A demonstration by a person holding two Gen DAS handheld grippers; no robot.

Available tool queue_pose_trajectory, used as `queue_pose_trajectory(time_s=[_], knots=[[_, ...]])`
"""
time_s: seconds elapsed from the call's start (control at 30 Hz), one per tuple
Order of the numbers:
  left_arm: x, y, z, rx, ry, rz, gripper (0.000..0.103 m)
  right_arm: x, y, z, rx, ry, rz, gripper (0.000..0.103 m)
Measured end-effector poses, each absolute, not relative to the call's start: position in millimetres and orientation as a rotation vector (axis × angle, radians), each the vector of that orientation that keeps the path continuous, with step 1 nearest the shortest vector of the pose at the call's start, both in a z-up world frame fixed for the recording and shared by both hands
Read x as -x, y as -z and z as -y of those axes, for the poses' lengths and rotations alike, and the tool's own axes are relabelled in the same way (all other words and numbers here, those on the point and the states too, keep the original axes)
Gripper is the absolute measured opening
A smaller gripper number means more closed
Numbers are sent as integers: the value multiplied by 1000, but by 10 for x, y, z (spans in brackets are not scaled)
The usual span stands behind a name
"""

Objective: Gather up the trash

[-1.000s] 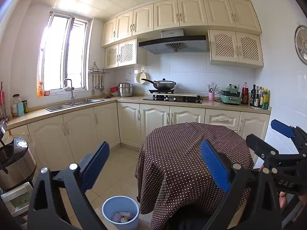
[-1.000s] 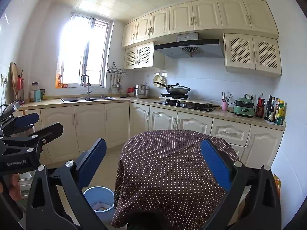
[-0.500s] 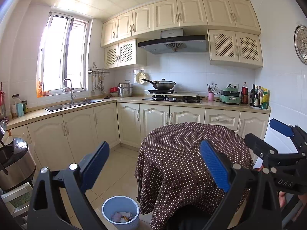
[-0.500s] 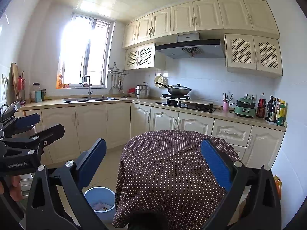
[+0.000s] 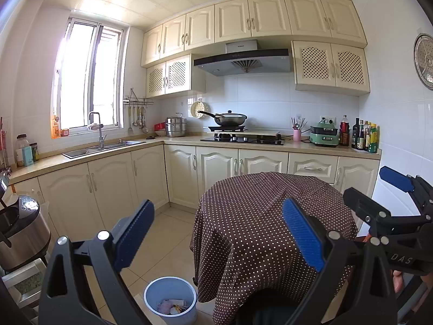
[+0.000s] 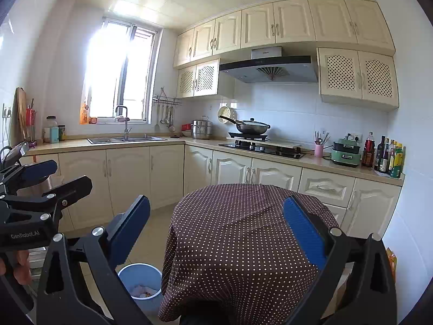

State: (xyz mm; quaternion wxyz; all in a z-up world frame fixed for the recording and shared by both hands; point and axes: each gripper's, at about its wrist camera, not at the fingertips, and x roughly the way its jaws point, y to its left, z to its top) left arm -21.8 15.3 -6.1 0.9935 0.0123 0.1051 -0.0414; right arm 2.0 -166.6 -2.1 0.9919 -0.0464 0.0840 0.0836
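Both grippers are held up level over the near edge of a round worktop (image 5: 270, 216) draped in a brown polka-dot cloth, and each has its fingers spread wide with nothing between them: the left gripper (image 5: 219, 233) and the right gripper (image 6: 216, 230) are empty. The cloth top shows no loose trash in either view. The only trash in sight lies inside the blue waste bin (image 5: 171, 292) on the floor tiles, just beside the hanging cloth on the left. The chief risk is therefore one of search: with nothing visible to pick up, a reach could be aimed at a fold of the cloth, and fingers closing on that fabric could drag the whole drape sideways. Should either gripper go down toward the bin, the light plastic pail looks easy to knock over, spilling what is already collected. The two grippers also sit close side by side, so a crossing move could make them collide.
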Motion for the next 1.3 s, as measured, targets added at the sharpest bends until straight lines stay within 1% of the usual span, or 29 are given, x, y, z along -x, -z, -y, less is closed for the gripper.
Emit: queue_pose_trajectory(time_s=[1.3], knots=[[200, 119, -157, -27, 99, -225, 94, 19, 33, 1655, 90, -161, -179, 96]])
